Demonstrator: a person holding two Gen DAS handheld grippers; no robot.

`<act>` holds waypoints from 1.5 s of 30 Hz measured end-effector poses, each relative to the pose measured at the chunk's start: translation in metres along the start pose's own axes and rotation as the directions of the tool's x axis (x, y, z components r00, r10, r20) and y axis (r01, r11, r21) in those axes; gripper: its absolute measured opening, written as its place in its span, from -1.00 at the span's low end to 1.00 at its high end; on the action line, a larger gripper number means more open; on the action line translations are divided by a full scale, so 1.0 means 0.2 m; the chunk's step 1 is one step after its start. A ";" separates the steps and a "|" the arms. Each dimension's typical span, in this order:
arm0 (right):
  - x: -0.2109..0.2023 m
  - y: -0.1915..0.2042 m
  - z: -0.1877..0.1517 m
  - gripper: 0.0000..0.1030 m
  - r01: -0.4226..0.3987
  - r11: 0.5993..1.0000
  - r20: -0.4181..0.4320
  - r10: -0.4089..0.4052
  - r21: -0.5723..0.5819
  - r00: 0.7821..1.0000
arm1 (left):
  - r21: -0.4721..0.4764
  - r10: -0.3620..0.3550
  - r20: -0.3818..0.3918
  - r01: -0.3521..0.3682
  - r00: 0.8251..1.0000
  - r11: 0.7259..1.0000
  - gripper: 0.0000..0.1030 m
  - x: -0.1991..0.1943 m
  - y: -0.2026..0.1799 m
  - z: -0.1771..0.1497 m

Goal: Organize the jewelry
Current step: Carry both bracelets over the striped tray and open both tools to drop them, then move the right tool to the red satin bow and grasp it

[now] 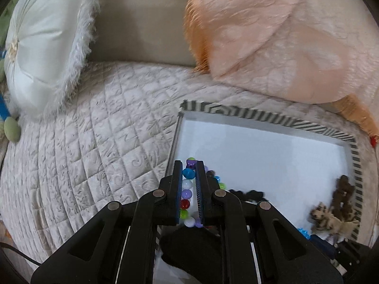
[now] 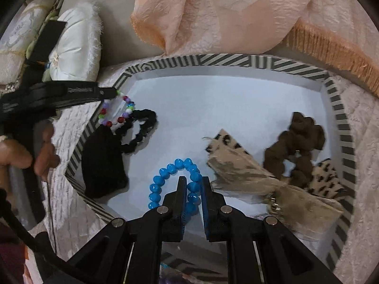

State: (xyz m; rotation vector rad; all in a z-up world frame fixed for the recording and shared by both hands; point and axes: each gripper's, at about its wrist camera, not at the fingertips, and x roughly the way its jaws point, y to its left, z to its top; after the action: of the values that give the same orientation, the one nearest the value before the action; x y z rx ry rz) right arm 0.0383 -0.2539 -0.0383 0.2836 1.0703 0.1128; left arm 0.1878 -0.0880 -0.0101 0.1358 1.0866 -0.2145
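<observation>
A cream quilted bedspread [image 1: 99, 127] covers a bed, with a pale satin fringed cushion [image 1: 45, 52] at the left and a peach lace cushion with orange fringe [image 1: 279, 37] behind. On the quilt sits a shallow white tray with a black-and-white striped rim [image 2: 341, 127].

The left gripper [image 1: 188, 163] has its jaws nearly together, pinching a bracelet of mixed coloured round beads [image 1: 186, 193]. In the left wrist view the strand runs lengthwise between the jaws, its long axis along them, from a purple bead at the tips back to white beads near the base. It hangs over the tray's left edge.

The right gripper [image 2: 192, 178] also has its jaws drawn close, clamped on one side of a bright blue faceted bead bracelet [image 2: 165, 175]. The loop lies over the tray floor, arching ahead of the jaw tips and off to their left.

Only the right wrist view shows the whole tray: a black knitted scrunchie [image 2: 142, 127] and a black pouch [image 2: 101, 163] at the left, a dark brown scrunchie [image 2: 293, 146] and leopard-print fabric pieces [image 2: 236, 165] at the right. It also shows the left gripper from the side and the fingers [image 2: 45, 156] of the hand that holds it. The left view alone shows the open stretch of quilt left of the tray.
</observation>
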 end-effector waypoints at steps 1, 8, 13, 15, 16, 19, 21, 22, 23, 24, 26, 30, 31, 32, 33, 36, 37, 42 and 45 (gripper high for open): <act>0.00 0.00 0.00 -0.77 0.005 1.000 0.005 -0.005 0.006 1.000 | -0.006 0.003 -0.006 -0.003 1.000 1.000 -0.81 0.02 0.01 0.00; -0.13 0.01 -0.03 -0.30 0.007 1.000 0.034 -0.007 0.005 0.999 | -0.013 -0.018 -0.022 0.018 1.000 1.000 -0.60 0.01 0.03 -0.04; -0.30 0.06 -0.10 -0.30 0.013 1.000 0.072 -0.014 0.008 0.997 | 0.022 0.003 0.046 -0.004 0.999 1.000 -0.18 -0.17 -0.01 -0.15; -0.37 0.08 -0.14 -0.30 0.035 0.999 0.103 -0.035 0.000 0.994 | 0.031 0.019 0.072 -0.021 0.997 0.999 -0.18 -0.24 -0.02 -0.20; -0.40 0.10 -0.16 -0.30 0.049 0.999 0.118 -0.047 -0.007 0.992 | 0.037 0.024 0.092 -0.027 0.995 0.999 -0.18 -0.29 -0.02 -0.24; -0.48 0.14 -0.22 -0.30 0.075 0.997 0.152 -0.072 -0.014 0.986 | 0.051 0.037 0.127 -0.043 0.991 0.998 -0.17 -0.40 -0.04 -0.33; -0.53 0.16 -0.27 -0.30 0.089 0.996 0.165 -0.085 -0.018 0.983 | 0.053 0.033 0.144 -0.041 0.989 0.998 -0.17 -0.47 -0.05 -0.40; -0.55 0.17 -0.29 -0.30 0.097 0.995 0.170 -0.093 -0.018 0.981 | 0.057 0.033 0.153 -0.042 0.988 0.997 -0.17 -0.50 -0.05 -0.44; -0.57 0.17 -0.32 -0.30 0.103 0.995 0.179 -0.098 -0.017 0.979 | 0.062 0.034 0.161 -0.045 0.986 0.997 -0.17 -0.53 -0.06 -0.48; -0.59 0.17 -0.34 -0.30 0.105 0.994 0.186 -0.100 -0.016 0.978 | 0.065 0.035 0.169 -0.046 0.985 0.997 -0.17 -0.56 -0.06 -0.52; -0.62 0.19 -0.38 -0.30 0.113 0.994 0.190 -0.108 -0.013 0.976 | 0.066 0.026 0.177 -0.039 0.984 0.997 -0.17 -0.61 -0.07 -0.58; -0.66 0.20 -0.46 -0.30 0.114 0.993 0.188 -0.110 -0.008 0.976 | 0.069 0.026 0.193 -0.040 0.981 0.997 -0.17 -0.68 -0.09 -0.69; -0.68 0.20 -0.48 -0.30 0.118 0.993 0.191 -0.114 -0.007 0.975 | 0.076 0.026 0.197 -0.042 0.980 0.996 -0.17 -0.70 -0.10 -0.72; -0.68 0.20 -0.49 -0.30 0.119 0.993 0.192 -0.115 -0.006 0.975 | 0.079 0.027 0.200 -0.044 0.979 0.996 -0.17 -0.72 -0.10 -0.74; -0.70 0.20 -0.51 -0.30 0.119 0.993 0.193 -0.116 -0.003 0.974 | 0.081 0.028 0.203 -0.045 0.979 0.996 -0.17 -0.73 -0.10 -0.75; -0.74 0.20 -0.55 -0.29 0.120 0.993 0.196 -0.118 0.003 0.974 | 0.088 0.033 0.215 -0.053 0.976 0.995 -0.17 -0.78 -0.11 -0.80; -0.75 0.20 -0.57 -0.29 0.124 0.992 0.196 -0.122 0.002 0.973 | 0.088 0.033 0.219 -0.054 0.975 0.995 -0.17 -0.80 -0.11 -0.82; -0.81 0.20 -0.63 -0.28 0.132 0.991 0.203 -0.130 0.004 0.971 | 0.091 0.022 0.224 -0.043 0.974 0.995 -0.17 -0.85 -0.12 -0.88; -0.84 0.21 -0.66 -0.27 0.148 0.989 0.201 -0.144 -0.002 0.969 | 0.094 -0.002 0.207 -0.018 0.978 0.995 -0.17 -0.87 -0.11 -0.91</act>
State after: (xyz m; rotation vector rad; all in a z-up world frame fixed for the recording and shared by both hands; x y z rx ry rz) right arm -0.1554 -0.2295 0.0564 0.1948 0.8861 -0.0384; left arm -0.0521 -0.0520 0.0596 0.1986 0.8688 -0.2676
